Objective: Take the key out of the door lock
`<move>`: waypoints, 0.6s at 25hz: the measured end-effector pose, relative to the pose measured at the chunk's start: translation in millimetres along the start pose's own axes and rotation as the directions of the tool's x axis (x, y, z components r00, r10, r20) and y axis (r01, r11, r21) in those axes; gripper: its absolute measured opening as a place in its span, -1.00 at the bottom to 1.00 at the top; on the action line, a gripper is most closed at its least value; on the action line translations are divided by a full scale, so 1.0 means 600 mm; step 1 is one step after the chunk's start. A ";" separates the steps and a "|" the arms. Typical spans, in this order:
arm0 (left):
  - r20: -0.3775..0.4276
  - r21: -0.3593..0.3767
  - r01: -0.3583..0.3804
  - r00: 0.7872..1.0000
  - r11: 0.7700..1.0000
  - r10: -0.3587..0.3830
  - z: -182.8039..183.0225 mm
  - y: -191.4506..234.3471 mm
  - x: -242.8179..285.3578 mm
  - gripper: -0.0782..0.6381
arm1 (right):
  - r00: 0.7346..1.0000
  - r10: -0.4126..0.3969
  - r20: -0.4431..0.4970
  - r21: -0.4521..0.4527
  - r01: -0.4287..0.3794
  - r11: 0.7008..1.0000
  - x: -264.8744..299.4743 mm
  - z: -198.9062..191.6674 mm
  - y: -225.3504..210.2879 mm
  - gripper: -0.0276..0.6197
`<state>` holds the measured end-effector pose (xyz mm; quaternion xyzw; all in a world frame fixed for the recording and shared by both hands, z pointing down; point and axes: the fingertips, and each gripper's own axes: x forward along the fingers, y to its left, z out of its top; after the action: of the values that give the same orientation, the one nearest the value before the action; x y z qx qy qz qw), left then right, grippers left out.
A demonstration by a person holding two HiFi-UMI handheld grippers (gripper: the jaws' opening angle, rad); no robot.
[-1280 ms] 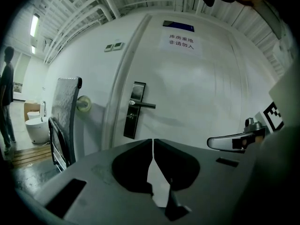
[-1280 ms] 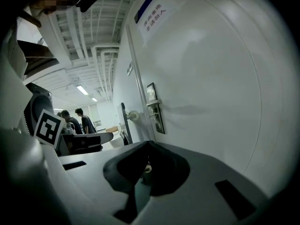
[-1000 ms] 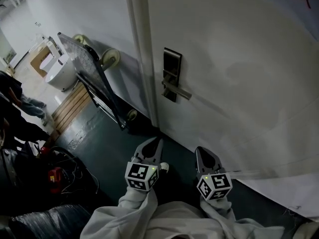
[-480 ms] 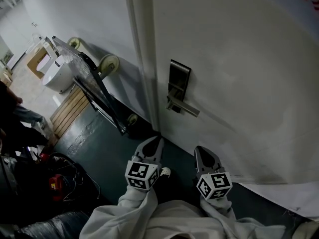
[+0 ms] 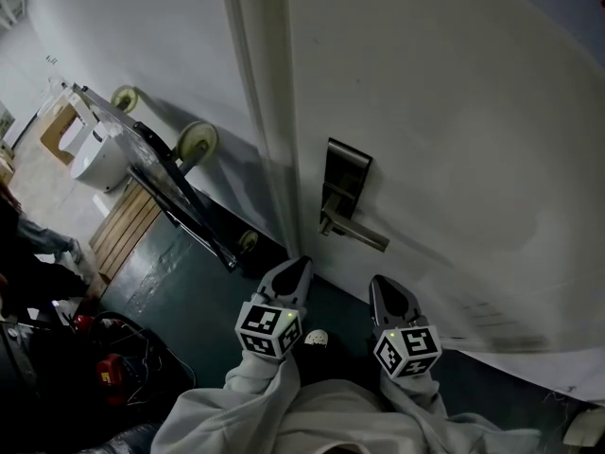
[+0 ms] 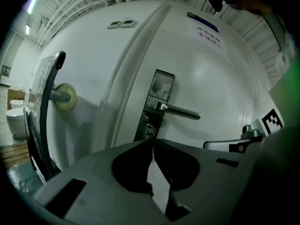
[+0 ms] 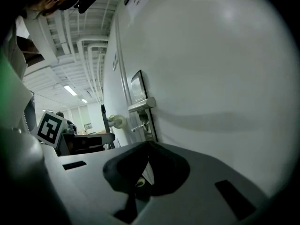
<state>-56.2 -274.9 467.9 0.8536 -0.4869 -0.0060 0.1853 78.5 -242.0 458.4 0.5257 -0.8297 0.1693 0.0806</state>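
Head view: a white door (image 5: 454,140) carries a dark rectangular lock plate (image 5: 346,170) with a silver lever handle (image 5: 364,235). The left tool (image 5: 299,266) and the right tool (image 5: 383,285) sit side by side below the lock plate, both pointing towards the door and touching none of its hardware. Each one's jaws taper to a closed point. At the left a black-framed trolley with pale wheels (image 5: 197,142) leans against the white wall. The key is too small to make out from here.

Left gripper view: the left tool (image 6: 152,142) has its jaws pressed together with nothing between them. Straight ahead, just above the tips in the picture, a small metal key (image 6: 149,128) sits in the keyhole of the lock plate (image 6: 159,90), beneath the lever handle (image 6: 180,111). The tool is clear of the key.

Right gripper view: the right tool (image 7: 149,144) has its jaws meeting at the tips, holding nothing. Beyond them the key (image 7: 137,126) sticks out sideways from the lock plate, under the lever handle (image 7: 140,105), apart from the tool
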 end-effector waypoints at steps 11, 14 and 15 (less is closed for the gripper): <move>0.056 -0.432 0.168 0.986 0.886 -0.160 -0.001 0.020 0.035 -0.72 | 0.999 -0.035 -0.038 -0.007 0.034 0.999 0.037 0.000 -0.004 -0.75; 0.109 -0.589 0.222 0.975 0.777 -0.196 -0.002 0.024 0.043 -0.43 | 0.998 -0.034 -0.051 -0.019 0.033 0.999 0.040 -0.001 -0.002 -0.75; 0.124 -0.626 0.239 0.970 0.742 -0.208 -0.002 0.024 0.046 -0.38 | 0.998 -0.034 -0.054 -0.021 0.033 0.999 0.041 -0.001 -0.001 -0.75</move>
<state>-53.6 -304.1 478.2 0.7920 -0.3542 -0.2119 0.4499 68.6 -263.0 466.9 0.5339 -0.8199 0.1738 0.1114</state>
